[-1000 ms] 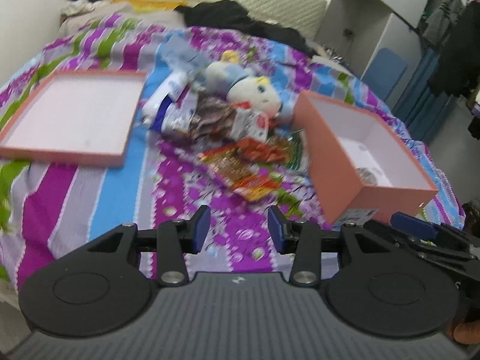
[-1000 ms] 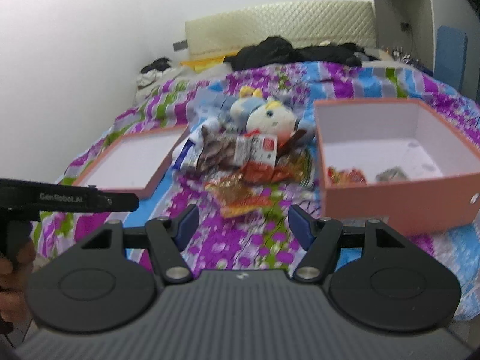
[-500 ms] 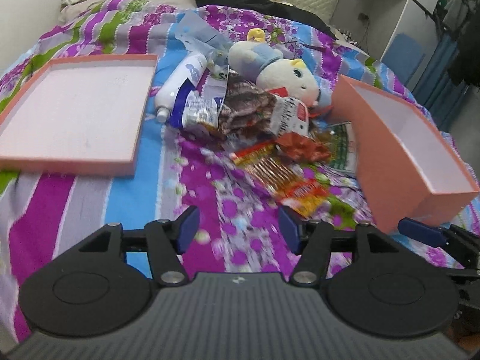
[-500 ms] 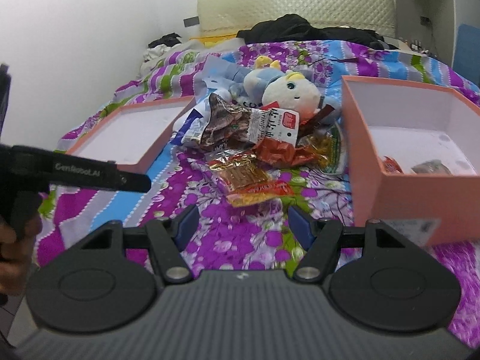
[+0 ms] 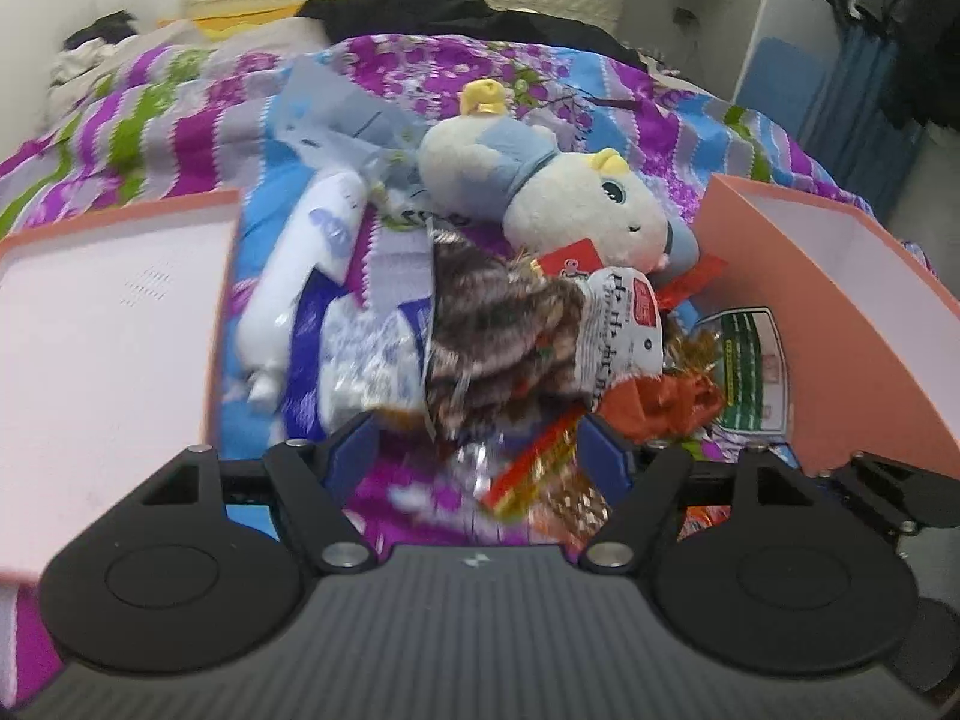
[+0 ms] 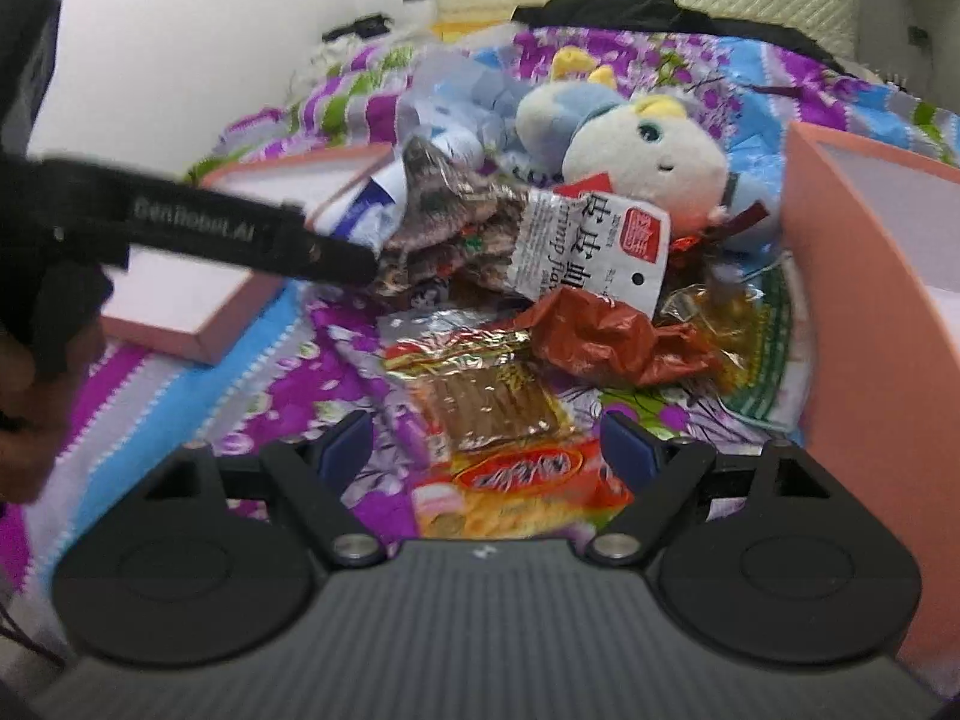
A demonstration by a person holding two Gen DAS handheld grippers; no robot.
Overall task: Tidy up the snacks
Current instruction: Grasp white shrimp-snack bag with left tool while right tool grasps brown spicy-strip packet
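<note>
A heap of snack packets lies on the striped bedspread between two pink boxes. My left gripper (image 5: 483, 450) hangs over the heap's near edge, jaws opening. The lower edge of a brown striped bag (image 5: 498, 330) and a red-gold packet (image 5: 528, 468) lie between its pads, untouched. My right gripper (image 6: 486, 447) is also opening, low over a gold-brown packet (image 6: 486, 402) and an orange packet (image 6: 522, 474), pads apart from both. A white shrimp-flavour packet (image 6: 594, 246) and a crumpled red wrapper (image 6: 600, 336) lie just beyond.
A deep pink box (image 6: 870, 300) stands on the right, a shallow pink lid (image 5: 90, 330) on the left. A plush toy (image 5: 570, 210) and a white bottle (image 5: 300, 276) lie behind the snacks. A person's hand (image 6: 24, 408) holds the left gripper.
Both grippers have come forward and down onto the snack heap, which now fills both views. The jaws of each stand wider than before.
</note>
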